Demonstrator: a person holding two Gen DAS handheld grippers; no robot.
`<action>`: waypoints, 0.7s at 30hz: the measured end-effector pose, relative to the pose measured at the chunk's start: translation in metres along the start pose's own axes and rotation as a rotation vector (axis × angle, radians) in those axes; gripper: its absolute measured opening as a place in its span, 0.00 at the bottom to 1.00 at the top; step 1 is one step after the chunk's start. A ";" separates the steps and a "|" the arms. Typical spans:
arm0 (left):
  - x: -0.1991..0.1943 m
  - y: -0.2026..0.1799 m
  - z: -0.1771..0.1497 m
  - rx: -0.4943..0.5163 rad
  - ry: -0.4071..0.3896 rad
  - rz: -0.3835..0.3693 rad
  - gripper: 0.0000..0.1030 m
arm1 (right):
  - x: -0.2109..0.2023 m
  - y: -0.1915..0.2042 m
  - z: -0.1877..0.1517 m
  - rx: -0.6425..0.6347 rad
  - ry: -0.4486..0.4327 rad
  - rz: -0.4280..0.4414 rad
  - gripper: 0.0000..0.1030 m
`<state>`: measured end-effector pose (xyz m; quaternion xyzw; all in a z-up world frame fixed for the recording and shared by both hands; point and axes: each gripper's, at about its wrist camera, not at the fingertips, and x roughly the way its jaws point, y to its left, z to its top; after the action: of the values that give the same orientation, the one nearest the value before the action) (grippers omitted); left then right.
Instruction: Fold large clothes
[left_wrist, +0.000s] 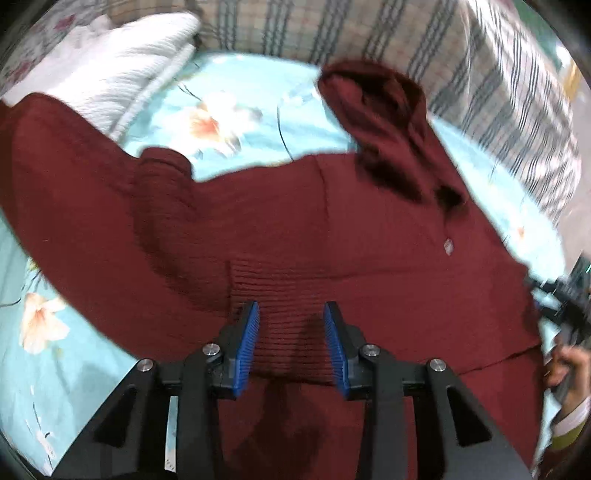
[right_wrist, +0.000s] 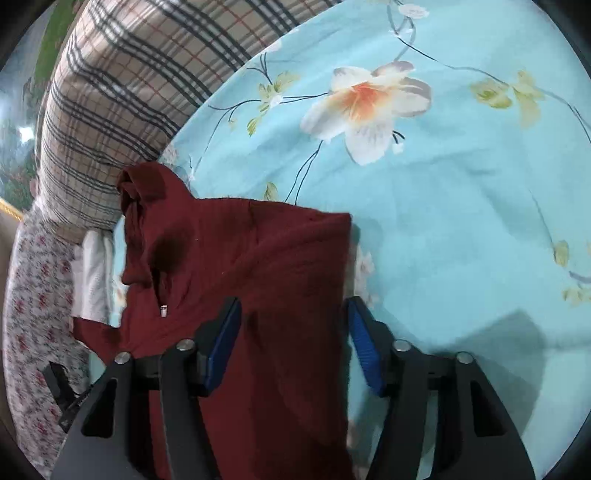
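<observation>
Dark red ribbed knit hooded sweater (left_wrist: 332, 229) lies spread on the light blue bedsheet with white-and-orange flower print (left_wrist: 229, 122), hood (left_wrist: 373, 122) lifted and bunched toward the far side, small white zipper pull (left_wrist: 448, 246) on the chest, blurred. Left gripper (left_wrist: 291, 328), black with blue ribbed pads (left_wrist: 248, 343), points down over a ribbed band of the sweater; jaws stand apart, knit visible in the gap, pads not pressing it, so open and holding nothing. White textured knit garment (left_wrist: 122, 70) sits folded at the sheet's far left corner, just beside the red sleeve (left_wrist: 62, 166). Beige plaid quilt with dark stripes (left_wrist: 332, 29) runs along the back edge of the bed. At the right border of the left wrist view a hand (left_wrist: 570, 369) on black gripper hardware, blurred. In the right wrist view the right gripper (right_wrist: 293, 332) hangs over the sweater's straight side edge (right_wrist: 347, 280): left pad (right_wrist: 223, 343) over the red knit, right pad over bare blue sheet, jaws apart, nothing pinched, open. Sweater there looks partly folded, hood (right_wrist: 147, 192) near the plaid quilt (right_wrist: 122, 92), zipper pull (right_wrist: 163, 311) visible. White garment (right_wrist: 94, 280) sits beyond the sweater, left. Pink floral fabric (right_wrist: 33, 332) along the left edge. Rest of the sheet (right_wrist: 461, 203) to the right is bare
</observation>
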<state>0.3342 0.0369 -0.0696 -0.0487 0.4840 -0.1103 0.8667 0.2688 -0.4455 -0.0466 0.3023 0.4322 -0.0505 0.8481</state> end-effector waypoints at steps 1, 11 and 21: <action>0.008 -0.004 -0.002 0.025 0.016 0.034 0.34 | 0.001 0.003 0.002 -0.018 0.002 -0.025 0.12; 0.013 -0.022 -0.011 0.132 -0.006 0.154 0.29 | -0.028 0.015 0.010 -0.108 -0.106 -0.343 0.10; 0.008 -0.014 -0.011 0.100 -0.006 0.129 0.32 | -0.021 0.017 -0.051 -0.123 -0.005 -0.142 0.11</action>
<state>0.3266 0.0214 -0.0796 0.0255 0.4774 -0.0781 0.8749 0.2257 -0.4068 -0.0454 0.2183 0.4525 -0.0846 0.8605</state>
